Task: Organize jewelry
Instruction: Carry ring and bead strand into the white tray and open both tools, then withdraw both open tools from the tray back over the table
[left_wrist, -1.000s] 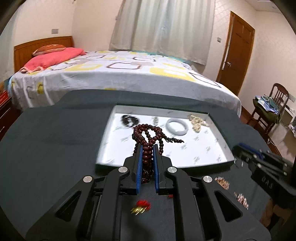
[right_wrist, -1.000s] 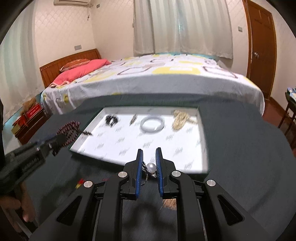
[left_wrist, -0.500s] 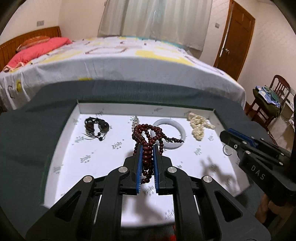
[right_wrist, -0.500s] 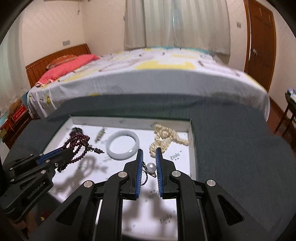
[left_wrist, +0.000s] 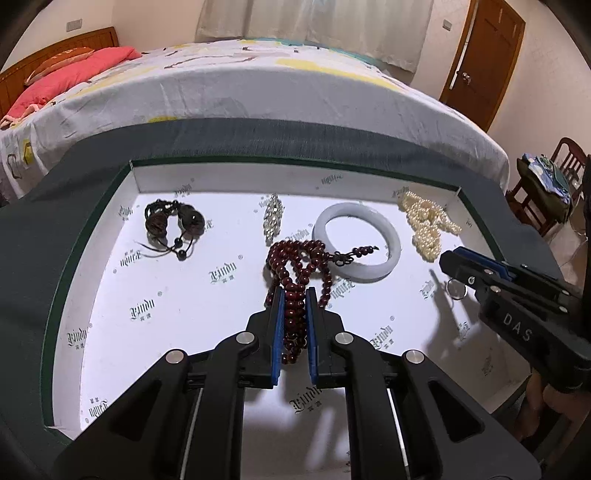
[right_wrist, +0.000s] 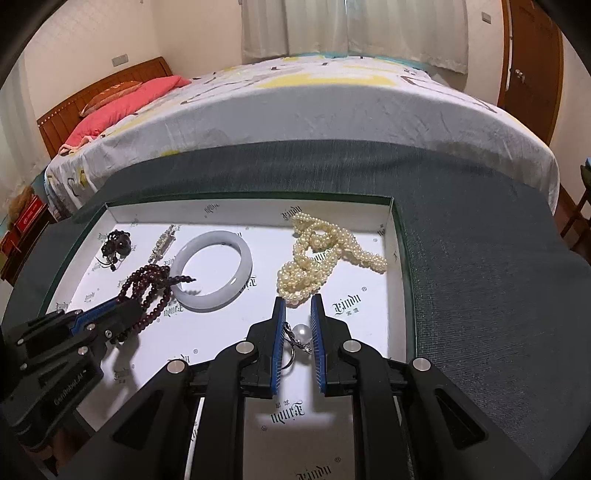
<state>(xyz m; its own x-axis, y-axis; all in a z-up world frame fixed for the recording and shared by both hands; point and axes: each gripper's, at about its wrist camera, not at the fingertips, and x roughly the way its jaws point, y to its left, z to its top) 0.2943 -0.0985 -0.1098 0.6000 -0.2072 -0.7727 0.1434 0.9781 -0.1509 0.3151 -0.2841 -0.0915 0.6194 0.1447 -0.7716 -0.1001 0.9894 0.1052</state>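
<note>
Tray (left_wrist: 110, 206) now under both hand-held grippers (left_wrist: 294, 295) (right_wrist: 298, 304).

Left wrist view: close above the white jewelry tray (left_wrist: 110, 236), looking down and forward along 2 blue fingers (left_wrist: 279, 317) toward the bed (left_wrist: 258, 88) and door (left_wrist: 484, 55). Right wrist view: same tilt, close over the tray's right part (right_wrist: 386, 236). Shared by both: tray, jade bangle (right_wrist: 212, 275), pearl strands (right_wrist: 325, 254), bed.
</note>
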